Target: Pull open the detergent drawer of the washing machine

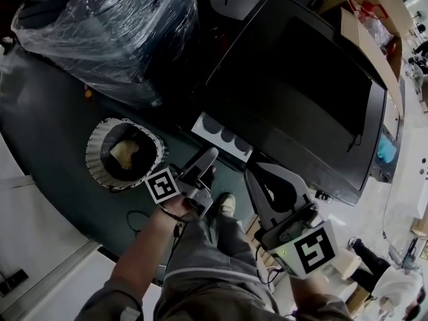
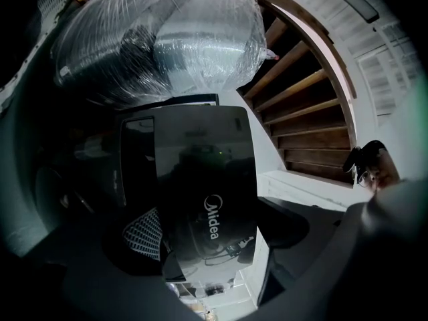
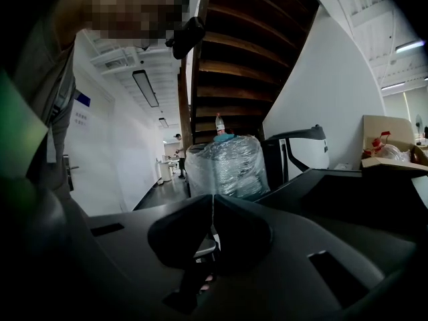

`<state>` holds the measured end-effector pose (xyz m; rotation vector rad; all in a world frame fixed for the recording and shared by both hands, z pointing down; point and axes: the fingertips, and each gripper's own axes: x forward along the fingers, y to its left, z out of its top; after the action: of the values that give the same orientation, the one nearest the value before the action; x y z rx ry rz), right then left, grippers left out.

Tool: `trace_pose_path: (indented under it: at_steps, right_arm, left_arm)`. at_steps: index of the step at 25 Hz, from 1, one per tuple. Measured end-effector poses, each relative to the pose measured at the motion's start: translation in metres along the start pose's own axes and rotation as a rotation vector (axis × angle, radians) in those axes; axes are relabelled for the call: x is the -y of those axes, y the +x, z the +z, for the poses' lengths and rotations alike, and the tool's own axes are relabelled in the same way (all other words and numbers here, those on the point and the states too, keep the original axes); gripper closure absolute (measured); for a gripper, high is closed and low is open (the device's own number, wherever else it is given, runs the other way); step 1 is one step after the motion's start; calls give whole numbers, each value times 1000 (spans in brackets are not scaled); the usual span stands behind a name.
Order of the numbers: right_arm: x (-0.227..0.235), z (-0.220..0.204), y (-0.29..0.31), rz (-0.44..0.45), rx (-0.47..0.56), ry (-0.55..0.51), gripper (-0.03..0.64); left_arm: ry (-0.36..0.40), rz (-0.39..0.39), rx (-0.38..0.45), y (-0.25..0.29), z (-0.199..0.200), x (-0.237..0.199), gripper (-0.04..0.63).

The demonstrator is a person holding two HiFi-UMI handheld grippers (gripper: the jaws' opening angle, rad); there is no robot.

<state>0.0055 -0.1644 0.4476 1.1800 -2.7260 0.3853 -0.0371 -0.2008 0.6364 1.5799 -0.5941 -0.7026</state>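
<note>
The left gripper [image 1: 208,158] has its jaws wide apart; just ahead of its tips the detergent drawer [image 1: 223,137] stands pulled out, a white tray with three dark pockets; to its right the right gripper [image 3: 212,223] has its jaws pressed together, empty; beyond the drawer rises the black washing machine [image 1: 294,92].

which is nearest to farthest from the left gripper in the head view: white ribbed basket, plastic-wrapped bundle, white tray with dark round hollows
From the left gripper:
1. White tray with dark round hollows, just ahead of its jaws.
2. White ribbed basket, off to its left.
3. Plastic-wrapped bundle, far up at top left.
</note>
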Motion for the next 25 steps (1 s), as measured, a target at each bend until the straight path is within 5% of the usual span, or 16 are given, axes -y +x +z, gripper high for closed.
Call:
trace_pose_path:
  at_steps: [25]
  right_arm:
    - [-48, -18, -18, 79, -60, 1, 583]
  left_arm:
    - [1, 8, 24, -83, -23, 7, 158]
